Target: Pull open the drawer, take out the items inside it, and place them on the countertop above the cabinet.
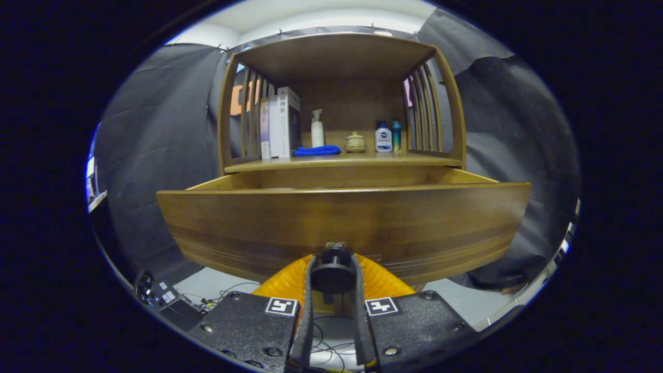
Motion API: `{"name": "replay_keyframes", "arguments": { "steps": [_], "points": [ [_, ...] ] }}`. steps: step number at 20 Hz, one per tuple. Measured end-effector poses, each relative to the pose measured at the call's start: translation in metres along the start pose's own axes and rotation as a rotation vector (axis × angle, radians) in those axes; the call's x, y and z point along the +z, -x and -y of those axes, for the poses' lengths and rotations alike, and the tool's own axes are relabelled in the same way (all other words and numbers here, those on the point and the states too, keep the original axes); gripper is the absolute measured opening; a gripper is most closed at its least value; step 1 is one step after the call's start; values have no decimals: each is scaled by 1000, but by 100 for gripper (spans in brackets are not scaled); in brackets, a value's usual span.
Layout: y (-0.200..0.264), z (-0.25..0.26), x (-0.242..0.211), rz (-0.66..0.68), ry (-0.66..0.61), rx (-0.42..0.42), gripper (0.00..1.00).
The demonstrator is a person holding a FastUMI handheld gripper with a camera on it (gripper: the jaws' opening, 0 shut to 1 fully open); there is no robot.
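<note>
From my remote seat I saw the wooden cabinet (342, 62) standing straight ahead, its open upper bay framed by slatted sides. Below that bay the drawer (342, 217) was pulled out toward me, its broad front panel spreading across the scene and its side walls running back under the counter (352, 161). The panel hid the inside of the drawer, so I could not tell what lay in it.

On the counter, at the left, a few books (279, 124) stood upright against the slats. Just in front of them lay a folded blue cloth (317, 151). Behind the cloth stood a white pump bottle (317, 129), and to its right sat a small lidded ceramic jar (354, 141). Further right a white bottle with a blue cap (383, 137) stood touching a slimmer teal bottle (396, 136).

The tongs (333, 272) were clamped on the drawer's dark round knob (333, 272), one finger pressing each side of it, low on the front panel at its middle. Under the drawer, on the pale floor (217, 285), loose cables (228, 292) trailed near some small electronics (155, 295).
</note>
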State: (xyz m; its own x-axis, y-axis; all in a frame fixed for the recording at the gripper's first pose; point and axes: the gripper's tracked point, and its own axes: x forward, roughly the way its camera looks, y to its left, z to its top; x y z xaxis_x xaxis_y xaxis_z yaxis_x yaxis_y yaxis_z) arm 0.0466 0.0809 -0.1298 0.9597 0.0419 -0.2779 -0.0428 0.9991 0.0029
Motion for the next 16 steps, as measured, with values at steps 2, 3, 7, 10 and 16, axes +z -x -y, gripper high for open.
{"name": "replay_keyframes", "arguments": {
  "steps": [2,3,7,10,16],
  "points": [
    [3,-1,-2,-3,-3,5,35],
    [5,-1,-3,-4,-5,6,35],
    [6,-1,-14,-20,-9,3,35],
    [3,0,-17,-21,0,-7,35],
    [11,10,-2,46,27,-30,55]
  ]
}}
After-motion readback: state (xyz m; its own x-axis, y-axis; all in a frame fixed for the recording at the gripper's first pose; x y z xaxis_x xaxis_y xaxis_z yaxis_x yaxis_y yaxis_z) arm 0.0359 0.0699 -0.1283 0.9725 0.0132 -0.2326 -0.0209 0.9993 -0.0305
